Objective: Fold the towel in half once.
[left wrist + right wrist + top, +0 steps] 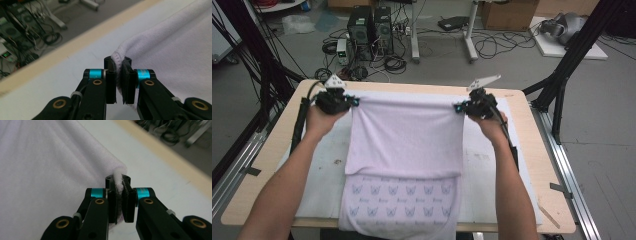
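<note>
Now two grippers, left gripper and right gripper, each pinch one towel corner.

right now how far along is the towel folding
Done: both far corners of the towel are pinched, one in the left gripper, one in the right gripper, and the far part is lifted. In hand: that edge is held taut above the table. Left: bringing it to the near edge with the butterfly print and letting go.

looks like a lab or robotics workroom: my wooden table sits inside black metal frame struts, with computer towers, tangled cables and cardboard boxes on the grey concrete floor.
</note>
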{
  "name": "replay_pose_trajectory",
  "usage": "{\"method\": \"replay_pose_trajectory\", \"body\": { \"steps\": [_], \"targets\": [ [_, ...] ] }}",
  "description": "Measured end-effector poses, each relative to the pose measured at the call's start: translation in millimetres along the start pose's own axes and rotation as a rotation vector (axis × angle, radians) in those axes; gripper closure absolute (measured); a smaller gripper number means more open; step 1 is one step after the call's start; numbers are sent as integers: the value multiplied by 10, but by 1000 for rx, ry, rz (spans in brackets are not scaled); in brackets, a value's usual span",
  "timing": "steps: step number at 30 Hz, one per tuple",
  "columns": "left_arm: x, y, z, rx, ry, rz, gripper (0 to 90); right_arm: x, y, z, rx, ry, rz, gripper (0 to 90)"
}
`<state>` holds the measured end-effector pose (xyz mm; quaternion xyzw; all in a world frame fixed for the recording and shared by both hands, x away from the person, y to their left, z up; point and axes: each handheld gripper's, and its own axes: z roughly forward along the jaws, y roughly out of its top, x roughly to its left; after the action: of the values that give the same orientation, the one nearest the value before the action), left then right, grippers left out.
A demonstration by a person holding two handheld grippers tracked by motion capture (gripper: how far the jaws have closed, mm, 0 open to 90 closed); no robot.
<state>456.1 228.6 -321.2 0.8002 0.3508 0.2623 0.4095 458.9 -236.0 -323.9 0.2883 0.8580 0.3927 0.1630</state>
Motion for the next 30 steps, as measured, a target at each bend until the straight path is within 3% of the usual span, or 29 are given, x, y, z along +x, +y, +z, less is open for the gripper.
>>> {"method": "replay_pose_trajectory", "body": {
  "steps": [2,3,4,5,6,11,13,17,22,30],
  "targets": [
    [87,190,-56,-21,9,8,833,-86,225,-124,-18,-30,-12,847],
    [115,234,-54,-11,29,7,811,-127,309,-155,-27,-48,-21,772],
    [142,246,-36,6,59,-5,731,-159,361,-161,-46,-87,-5,629],
    [174,224,-31,18,65,-18,615,-192,378,-156,-54,-94,26,601],
    [206,178,-31,24,47,-35,596,-214,362,-141,-56,-83,49,588],
    [206,-181,-74,24,20,-55,575,-114,60,-10,7,-35,34,560],
    [156,-321,-91,27,-1,-62,563,-50,-84,21,16,8,54,549],
    [6,-528,-147,11,-46,-66,529,133,-227,36,55,59,46,506],
    [-185,-701,-258,-16,-97,-47,520,392,-348,-45,-8,104,13,516],
    [-392,-1012,-369,2,-183,-26,483,595,-654,-50,11,146,8,507]
  ]
}}
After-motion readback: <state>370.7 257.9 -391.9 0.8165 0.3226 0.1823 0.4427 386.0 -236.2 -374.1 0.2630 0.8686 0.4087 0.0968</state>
